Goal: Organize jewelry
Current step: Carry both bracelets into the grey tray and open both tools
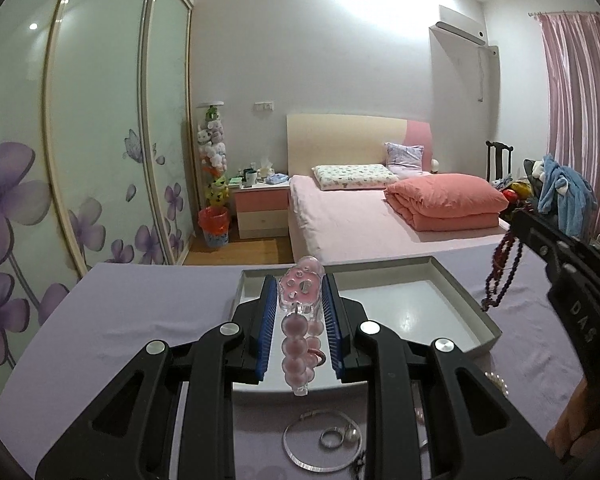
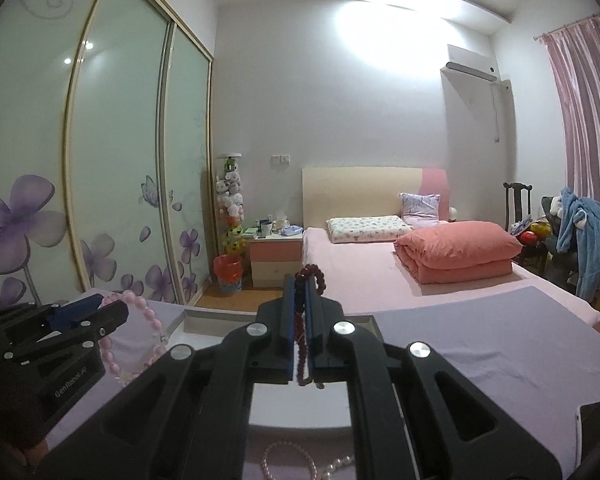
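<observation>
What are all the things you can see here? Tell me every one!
pink bead bracelet: 1, pink, held in the left tongs over the tray
dark red bead strand: 1, dark red, held in the right tongs
tray: 1, white, on the purple cloth
purple cloth: 1, lilac, covering the table
silver bangle: 1, silver, on the cloth before the tray
silver ring: 1, silver, inside the bangle
pearl strand: 1, whitish pink, near edge of cloth
bed: 1, pink, behind the table
folded quilt: 1, coral, on the bed
nightstand: 1, pink and cream, beside the bed
left tongs: shut on the bracelet
right tongs: shut on the strand
</observation>
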Motion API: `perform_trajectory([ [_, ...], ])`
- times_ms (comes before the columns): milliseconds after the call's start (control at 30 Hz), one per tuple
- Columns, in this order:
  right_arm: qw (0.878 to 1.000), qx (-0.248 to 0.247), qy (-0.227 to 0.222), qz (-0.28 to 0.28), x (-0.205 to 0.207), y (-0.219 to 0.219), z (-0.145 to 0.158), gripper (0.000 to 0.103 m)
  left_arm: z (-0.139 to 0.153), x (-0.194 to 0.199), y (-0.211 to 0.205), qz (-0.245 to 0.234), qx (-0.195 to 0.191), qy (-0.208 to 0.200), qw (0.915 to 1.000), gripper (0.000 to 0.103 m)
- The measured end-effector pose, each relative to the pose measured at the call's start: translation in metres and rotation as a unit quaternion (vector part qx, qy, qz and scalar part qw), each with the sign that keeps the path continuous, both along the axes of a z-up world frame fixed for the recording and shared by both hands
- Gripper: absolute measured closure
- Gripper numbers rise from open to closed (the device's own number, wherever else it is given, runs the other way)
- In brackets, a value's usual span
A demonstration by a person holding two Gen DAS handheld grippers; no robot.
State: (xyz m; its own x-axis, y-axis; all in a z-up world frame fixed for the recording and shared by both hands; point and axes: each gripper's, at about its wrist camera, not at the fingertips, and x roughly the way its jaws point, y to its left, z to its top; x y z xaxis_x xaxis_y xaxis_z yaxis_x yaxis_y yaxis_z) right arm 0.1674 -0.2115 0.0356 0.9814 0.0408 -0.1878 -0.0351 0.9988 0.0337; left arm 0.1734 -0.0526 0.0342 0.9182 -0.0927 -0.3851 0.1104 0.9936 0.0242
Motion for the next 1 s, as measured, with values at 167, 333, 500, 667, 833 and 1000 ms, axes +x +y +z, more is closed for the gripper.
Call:
perform_trajectory([
  [167,0.999,0.021,0.037,0.013,0.034,-0.008,-0.012,0.098,-0.011,0.022,-0.003,-0.009,-0.008,0.014,0.9998,0.079],
  [333,0.996,0.039,0.081,0.021,0.068,-0.013,-0.029,0.098,-0.023,0.045,-0.002,-0.015,-0.021,0.039,0.9989,0.079],
  [500,0.990,0.051,0.127,0.028,0.100,-0.014,-0.047,0.098,-0.032,0.066,-0.002,-0.019,-0.024,0.059,0.9978,0.079],
  [667,0.981,0.062,0.182,0.038,0.131,-0.011,-0.069,0.097,-0.041,0.084,-0.003,-0.019,-0.024,0.079,0.9964,0.079],
  [833,0.973,0.071,0.217,0.041,0.149,-0.011,-0.084,0.093,-0.049,0.096,0.002,-0.014,-0.035,0.103,0.9940,0.079],
  [1000,0.973,0.071,0.215,0.034,0.142,-0.017,-0.085,0.058,-0.044,0.096,0.012,-0.001,-0.046,0.099,0.9940,0.051],
])
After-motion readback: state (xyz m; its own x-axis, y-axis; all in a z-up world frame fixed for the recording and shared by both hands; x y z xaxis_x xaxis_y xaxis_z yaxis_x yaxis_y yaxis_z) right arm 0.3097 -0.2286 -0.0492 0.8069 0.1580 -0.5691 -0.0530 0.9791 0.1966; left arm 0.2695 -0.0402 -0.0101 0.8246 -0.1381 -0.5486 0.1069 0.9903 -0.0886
